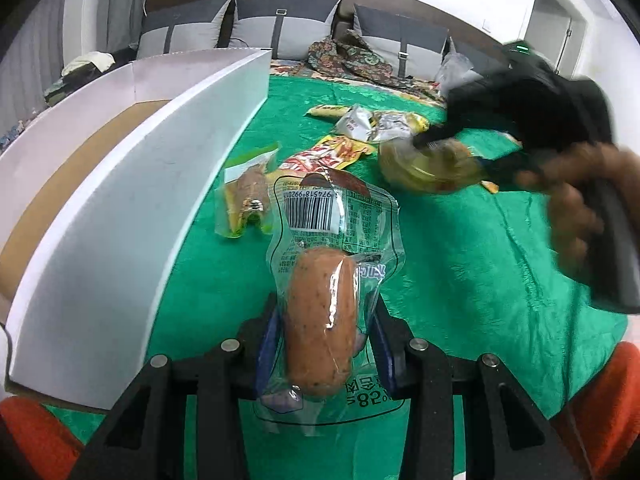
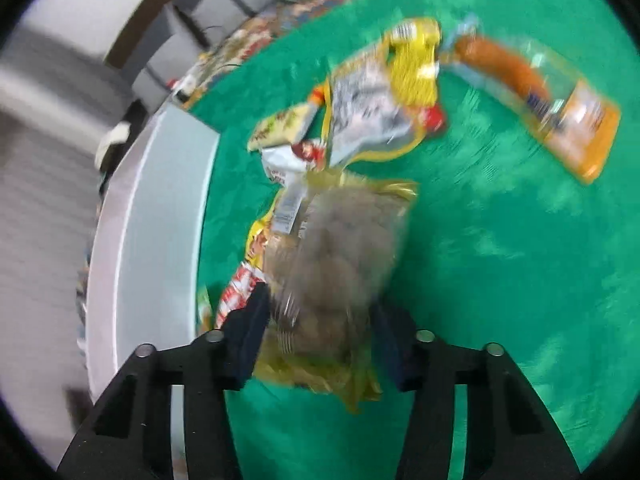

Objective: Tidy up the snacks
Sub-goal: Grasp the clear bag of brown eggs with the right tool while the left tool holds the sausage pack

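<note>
At the bottom centre of the left wrist view, the left tool is gripping a sausage pack, its two blue pads pressing the sides of the sausage through clear wrap. The pack's flat barcode end is sticking out ahead over the green cloth. That wrap looks slick, so the sausage may be liable to slide forward out of the pinch if the tool tips down.

In the right wrist view, the right tool is closing on a yellow-edged bag of something brown, at the lower centre of the frame. The picture is heavily blurred. The hold seems to be near the bag's lower end, so the bag could swing or slip free.

The white box is filling the left of the left view, its wall just beside the held pack. Its rim could catch the loose barcode end. Other packets are lying in a heap at upper centre, and an orange-labelled sausage pack is lying apart at the upper right of the right view.
</note>
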`<state>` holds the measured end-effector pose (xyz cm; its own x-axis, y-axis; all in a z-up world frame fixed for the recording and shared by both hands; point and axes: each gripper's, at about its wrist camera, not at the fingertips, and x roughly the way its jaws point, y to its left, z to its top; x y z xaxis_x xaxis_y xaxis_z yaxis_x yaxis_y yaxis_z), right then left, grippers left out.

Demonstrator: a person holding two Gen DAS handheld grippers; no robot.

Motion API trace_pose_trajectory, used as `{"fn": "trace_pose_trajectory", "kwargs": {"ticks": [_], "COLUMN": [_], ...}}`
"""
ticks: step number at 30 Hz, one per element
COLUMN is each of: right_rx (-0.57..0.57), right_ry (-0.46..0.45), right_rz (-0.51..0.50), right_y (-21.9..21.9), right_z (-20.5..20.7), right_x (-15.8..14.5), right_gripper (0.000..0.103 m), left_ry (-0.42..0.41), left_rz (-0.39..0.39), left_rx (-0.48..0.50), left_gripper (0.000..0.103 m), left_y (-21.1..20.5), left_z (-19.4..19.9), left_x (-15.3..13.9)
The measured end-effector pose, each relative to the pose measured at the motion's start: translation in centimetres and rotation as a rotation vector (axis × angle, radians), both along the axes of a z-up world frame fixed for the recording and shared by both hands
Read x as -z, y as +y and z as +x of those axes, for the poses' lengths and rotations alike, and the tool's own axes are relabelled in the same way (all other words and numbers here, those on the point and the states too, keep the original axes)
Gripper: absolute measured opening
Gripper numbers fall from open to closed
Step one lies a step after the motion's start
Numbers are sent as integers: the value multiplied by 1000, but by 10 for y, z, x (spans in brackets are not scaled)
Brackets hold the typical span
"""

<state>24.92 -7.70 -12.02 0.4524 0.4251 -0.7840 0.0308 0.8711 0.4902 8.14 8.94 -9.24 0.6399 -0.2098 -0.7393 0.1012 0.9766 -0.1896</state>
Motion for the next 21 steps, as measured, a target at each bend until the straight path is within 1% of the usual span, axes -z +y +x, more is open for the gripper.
{"fn": "trace_pose_trajectory", "kwargs": {"ticks": [1, 3, 4, 7, 8, 9, 10, 12, 13, 17, 19, 21], "right_rx": [-34, -69, -75, -91, -102, -111, -112, -89, -65, 38, 73, 63], "right_ry": [-15, -24, -20, 0, -6, -13, -16, -10, -11, -10, 7, 26], "right_rz": [-27, -44, -50, -63, -89, -105, -121, -100, -89, -77, -78, -94], "right_y": [-8, -27, -37, -60, -64, -71, -76, -90, -99, -122, -123, -108], "right_z": [-9, -23, -26, -41, -44, -47, -49, -51, -53, -62, -64, -64], "right_x": [-9, -16, -13, -4, -1, 2, 3, 4, 2, -11, -13, -11], "right_gripper": [43, 35, 31, 31, 33, 38, 41, 71, 74, 76, 78, 78], "left_ry": [-1, -4, -4, 2, 5, 6, 5, 1, 0, 2, 3, 0], "left_rz": [-6, -17, -20, -12, -12, -13, -12, -7, -7, -16, -21, -19], "left_rx": [5, 17, 21, 35, 38, 40, 41, 39, 37, 29, 28, 28], "left_gripper": [41, 41, 41, 41, 41, 41, 41, 41, 41, 41, 41, 41], "left_y": [-1, -4, -6, -13, -15, -16, -16, -16, -15, -12, -10, -10], "left_z": [0, -1, -1, -3, -4, -4, -4, -5, -5, -4, -4, -4], "left_x": [-1, -2, -3, -2, -2, -2, -3, -3, -3, -2, -1, -1]}}
